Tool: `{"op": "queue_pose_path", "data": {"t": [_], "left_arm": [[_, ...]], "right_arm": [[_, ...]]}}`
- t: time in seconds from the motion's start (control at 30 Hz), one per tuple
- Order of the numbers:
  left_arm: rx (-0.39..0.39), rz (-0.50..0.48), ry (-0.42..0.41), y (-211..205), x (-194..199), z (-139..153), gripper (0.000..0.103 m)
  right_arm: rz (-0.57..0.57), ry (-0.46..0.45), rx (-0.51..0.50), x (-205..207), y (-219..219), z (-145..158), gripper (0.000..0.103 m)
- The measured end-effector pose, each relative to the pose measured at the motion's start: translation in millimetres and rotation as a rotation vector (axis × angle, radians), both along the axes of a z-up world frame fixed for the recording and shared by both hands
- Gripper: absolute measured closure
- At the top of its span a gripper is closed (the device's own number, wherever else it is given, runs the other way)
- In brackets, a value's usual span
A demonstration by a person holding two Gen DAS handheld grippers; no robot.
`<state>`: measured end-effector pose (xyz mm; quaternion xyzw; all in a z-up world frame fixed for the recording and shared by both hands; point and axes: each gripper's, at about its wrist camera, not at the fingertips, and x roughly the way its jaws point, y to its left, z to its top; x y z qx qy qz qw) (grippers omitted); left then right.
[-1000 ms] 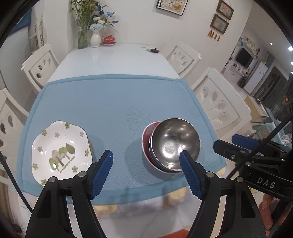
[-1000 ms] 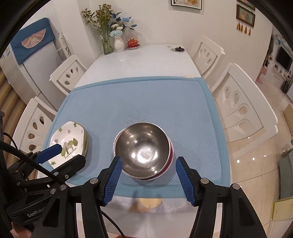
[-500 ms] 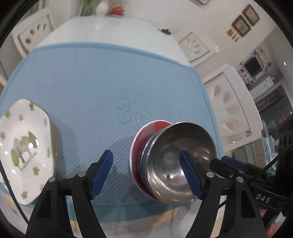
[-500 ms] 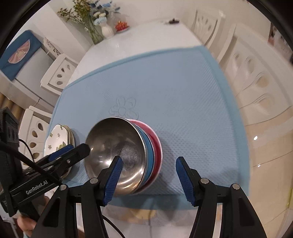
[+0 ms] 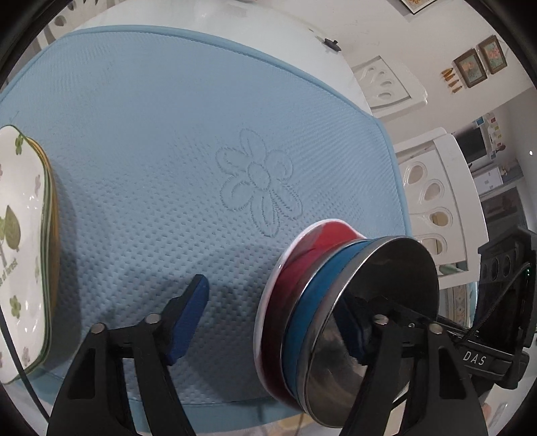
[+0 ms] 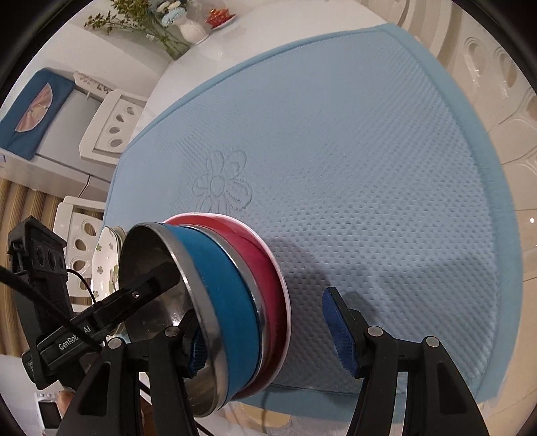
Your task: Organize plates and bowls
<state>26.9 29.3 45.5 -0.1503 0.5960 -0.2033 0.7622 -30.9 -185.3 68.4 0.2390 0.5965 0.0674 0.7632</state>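
Observation:
A stack of nested bowls sits on the blue mat: a steel bowl (image 5: 379,302) on top, a blue bowl (image 5: 312,302) under it, a red bowl (image 5: 295,261) at the bottom. My left gripper (image 5: 272,322) is open and straddles the stack's left rim, right finger inside the steel bowl, left finger outside on the mat. My right gripper (image 6: 268,328) is open and straddles the right rim of the steel bowl (image 6: 151,268), above the blue bowl (image 6: 228,295) and red bowl (image 6: 261,255). A stack of white leaf-print plates (image 5: 20,241) lies at the mat's left; it also shows in the right wrist view (image 6: 105,265).
The blue mat (image 5: 167,134) covers the near end of a white table (image 6: 268,30). White chairs (image 5: 436,201) stand around it. A vase of flowers (image 6: 188,26) and a small red dish (image 6: 220,15) stand at the far end.
Both grippers have dropped low and close to the bowl stack, one from each side, so each now has one finger inside the steel bowl. The bowls and plates have not moved.

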Motion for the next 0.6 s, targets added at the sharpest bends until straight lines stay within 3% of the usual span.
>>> {"op": "queue_pose_path", "data": {"t": [0.17, 0.3, 0.4, 0.6], "left_arm": [[-0.040, 0.010, 0.026, -2, 1, -5, 0.042], [-0.057, -0.007, 0.024, -9, -1, -6, 0.052], [-0.077, -0.011, 0.023, -13, -1, -6, 0.057], [-0.059, 0.002, 0.004, -17, -1, -3, 0.057]], "right_arm": [[0.050, 0.027, 0.075, 4, 1, -13, 0.044], [0.059, 0.030, 0.122, 6, 1, -22, 0.044], [0.046, 0.020, 0.150, 6, 1, -25, 0.049], [0.076, -0.008, 0.100, 8, 8, -18, 0.050]]}}
